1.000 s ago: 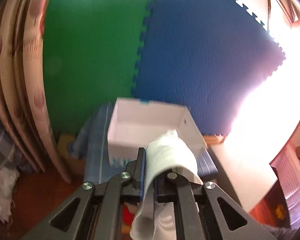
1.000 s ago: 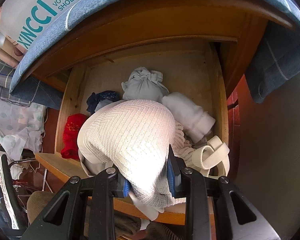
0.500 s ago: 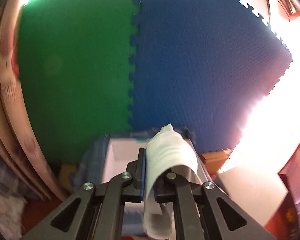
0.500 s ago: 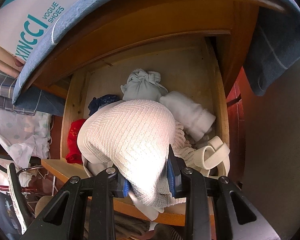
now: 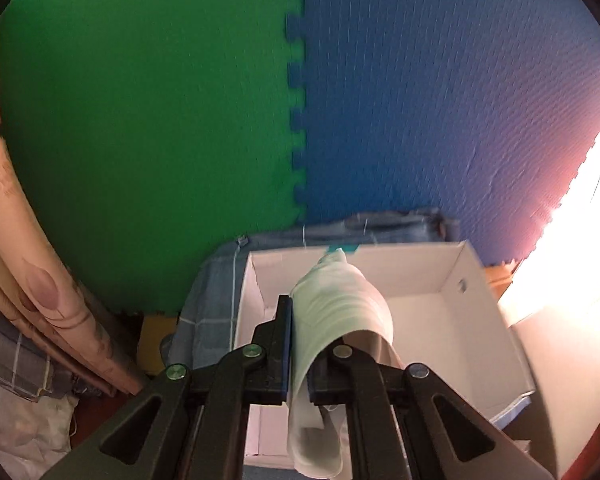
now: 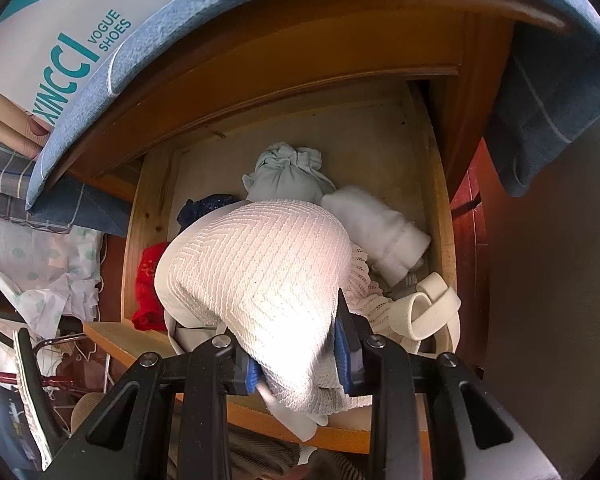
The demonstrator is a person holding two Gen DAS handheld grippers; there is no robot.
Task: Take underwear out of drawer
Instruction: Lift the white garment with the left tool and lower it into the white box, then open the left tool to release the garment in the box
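Underwear: my left tool [image 5: 298, 344] clamps a pale folded piece [image 5: 340, 312] over the empty white shoebox [image 5: 476, 332]. My right tool [image 6: 296, 354] grips a white knit pair [image 6: 260, 272] above the open drawer [image 6: 440, 216]. Left inside: pale-blue bundle [image 6: 288, 178] at twelve o'clock, red piece [image 6: 150, 280] at nine.

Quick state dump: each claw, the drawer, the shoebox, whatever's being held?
Left claw: shut on pale folded garment.
Right claw: shut on white knit garment.
Pale folded garment: held over the shoebox, not released.
White knit garment: gripped above the drawer's clothes.
Drawer: open, still holding several garments.
White shoebox: open, lidless, visible interior empty.
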